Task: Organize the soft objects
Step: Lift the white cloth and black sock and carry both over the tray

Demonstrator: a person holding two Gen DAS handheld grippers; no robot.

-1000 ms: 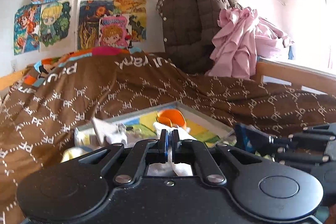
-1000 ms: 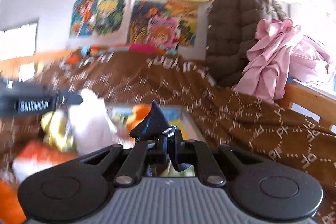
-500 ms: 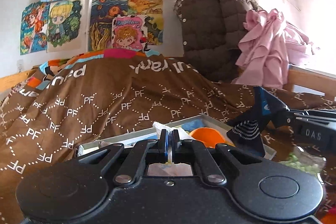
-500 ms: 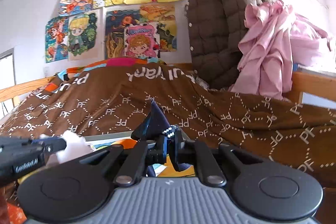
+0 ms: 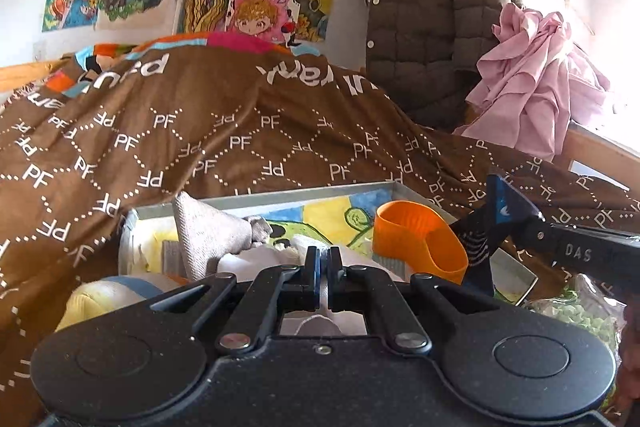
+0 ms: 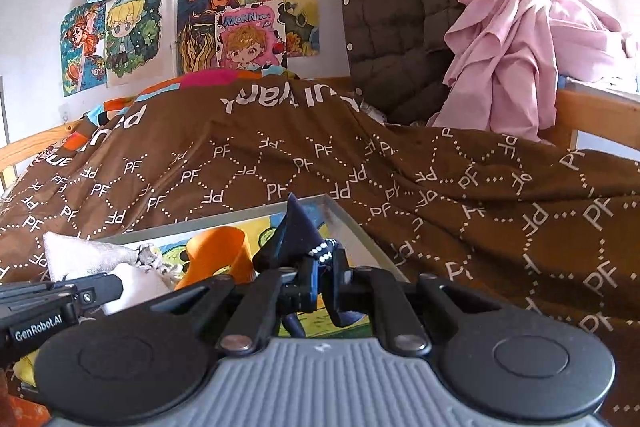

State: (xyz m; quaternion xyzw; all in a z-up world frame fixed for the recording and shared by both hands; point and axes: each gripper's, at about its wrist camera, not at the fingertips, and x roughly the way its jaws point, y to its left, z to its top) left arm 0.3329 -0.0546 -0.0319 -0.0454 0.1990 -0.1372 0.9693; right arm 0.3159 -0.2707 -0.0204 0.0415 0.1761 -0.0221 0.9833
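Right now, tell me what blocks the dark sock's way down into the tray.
The right gripper holds the dark sock above the tray. The orange cup lies left of it; nothing visible stands directly between.

Cup [image 5: 418,241] in tray [image 5: 404,189] on blanket [image 5: 240,131], jacket [image 5: 424,19] behind.

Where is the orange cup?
The orange cup lies tipped in the tray, right of the beige cloth and beside the dark sock.

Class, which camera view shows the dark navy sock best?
The left wrist view: the dark navy sock hangs side-on from the right gripper. The right wrist view shows only its bunched tip between the fingers.
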